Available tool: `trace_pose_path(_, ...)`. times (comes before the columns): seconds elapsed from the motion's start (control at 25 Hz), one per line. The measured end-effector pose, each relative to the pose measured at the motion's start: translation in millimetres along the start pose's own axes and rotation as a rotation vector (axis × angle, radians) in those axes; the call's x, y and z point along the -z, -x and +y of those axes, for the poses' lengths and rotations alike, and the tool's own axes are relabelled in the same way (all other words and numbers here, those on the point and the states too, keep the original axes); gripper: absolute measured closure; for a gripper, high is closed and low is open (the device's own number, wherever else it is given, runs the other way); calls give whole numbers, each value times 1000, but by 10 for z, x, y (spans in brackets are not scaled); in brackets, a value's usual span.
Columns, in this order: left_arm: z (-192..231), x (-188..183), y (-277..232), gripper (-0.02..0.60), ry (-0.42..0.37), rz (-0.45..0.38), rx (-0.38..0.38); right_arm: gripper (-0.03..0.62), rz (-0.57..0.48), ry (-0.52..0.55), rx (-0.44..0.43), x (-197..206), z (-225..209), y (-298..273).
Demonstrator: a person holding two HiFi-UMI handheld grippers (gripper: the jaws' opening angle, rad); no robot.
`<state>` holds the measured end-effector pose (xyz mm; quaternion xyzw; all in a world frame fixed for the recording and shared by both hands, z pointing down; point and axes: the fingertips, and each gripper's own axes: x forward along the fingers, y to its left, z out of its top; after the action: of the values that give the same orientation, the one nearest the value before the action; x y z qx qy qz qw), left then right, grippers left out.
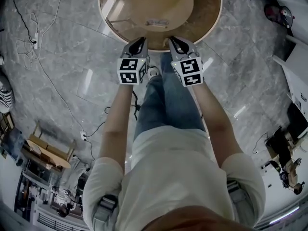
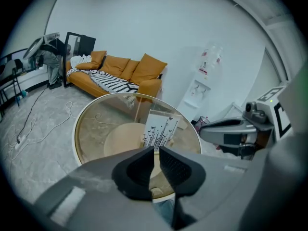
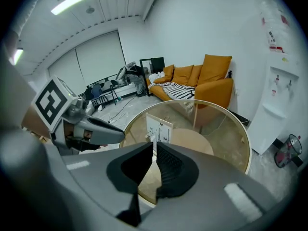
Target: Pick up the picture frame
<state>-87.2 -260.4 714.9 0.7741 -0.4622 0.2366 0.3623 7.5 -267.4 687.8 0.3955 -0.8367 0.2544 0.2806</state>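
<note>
The picture frame (image 1: pixel 157 22) stands upright on the round glass table (image 1: pixel 211 28), a white card with black stems and butterflies (image 2: pixel 161 130) (image 3: pixel 159 129). My left gripper (image 1: pixel 139 40) and right gripper (image 1: pixel 174 40) hang side by side over the table's near rim, both pointing at the frame and well short of it. The left gripper's (image 2: pixel 156 150) jaws stand barely apart with nothing between them. The right gripper's (image 3: pixel 155 146) jaws show the same narrow slit, empty. Each gripper view shows the other gripper beside it (image 2: pixel 216 129) (image 3: pixel 96 129).
The table has a tan round base (image 1: pixel 159 1) under the glass. An orange sofa (image 2: pixel 120 71) with a striped throw stands behind it, and a white water dispenser (image 2: pixel 204 76) is by the wall. Cables (image 1: pixel 33 37) trail over the marble floor at left. The person's legs (image 1: pixel 163 100) are below the grippers.
</note>
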Motion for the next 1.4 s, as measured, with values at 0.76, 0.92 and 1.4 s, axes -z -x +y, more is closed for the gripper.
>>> trace_pose_path(0.76, 385, 301, -984, 394, -184, 145, 35, 405, 147, 18, -26, 512, -382, -1018)
trace_pose_path(0.92, 412, 280, -1097, 394, -199, 154, 37, 390, 169, 59, -54, 549, -384, -1161)
trace_pose_path(1.4, 361, 237, -1144, 399, -206, 128, 34, 398, 164, 79, -49, 497, -387, -1230)
